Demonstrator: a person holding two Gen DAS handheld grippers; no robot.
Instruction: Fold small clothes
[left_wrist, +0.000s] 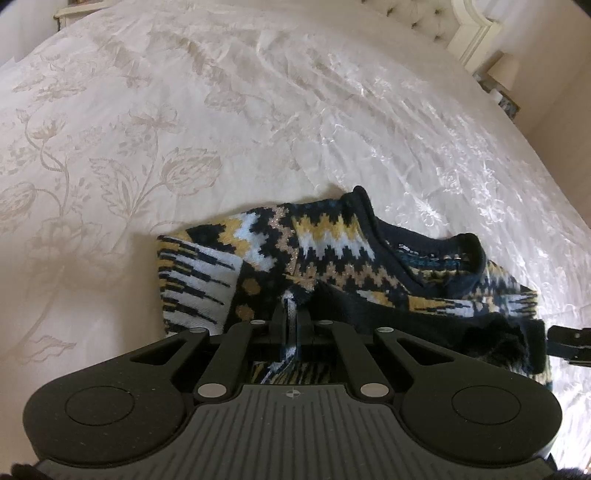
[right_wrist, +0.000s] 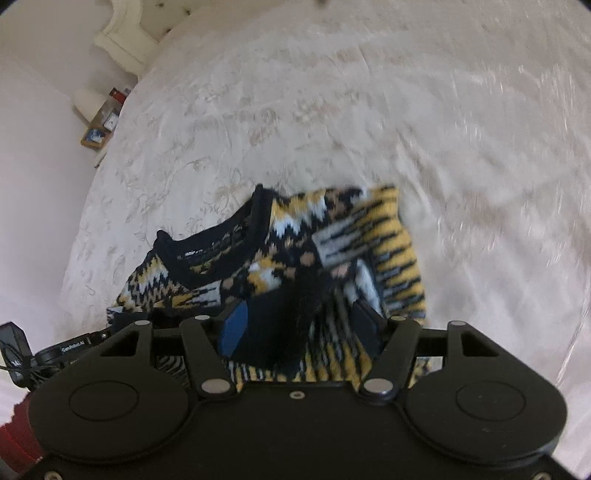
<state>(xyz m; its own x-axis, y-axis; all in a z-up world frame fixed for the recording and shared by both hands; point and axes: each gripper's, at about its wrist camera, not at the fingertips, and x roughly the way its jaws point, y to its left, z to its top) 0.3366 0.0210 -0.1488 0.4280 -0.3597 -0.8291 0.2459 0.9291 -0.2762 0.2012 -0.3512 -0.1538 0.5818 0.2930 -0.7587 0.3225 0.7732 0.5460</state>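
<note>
A small knitted sweater (left_wrist: 325, 240), navy with yellow, white and tan zigzags, lies on the white bedspread (left_wrist: 221, 110). Its dark collar (left_wrist: 436, 251) faces away from me. My left gripper (left_wrist: 291, 317) is shut on a fold of the sweater's near edge, with knit pinched between the fingers. In the right wrist view the sweater (right_wrist: 295, 243) is blurred. My right gripper (right_wrist: 299, 325) is open, its blue pad (right_wrist: 232, 328) and dark pad apart, with sweater fabric bunched between and under them. A sleeve (right_wrist: 391, 251) lies folded over the body.
The bed has a cream tufted headboard (left_wrist: 424, 14). A bedside table with a lamp (right_wrist: 88, 103) and small items stands beside the bed. The other gripper's body (right_wrist: 55, 350) shows at the left edge of the right wrist view.
</note>
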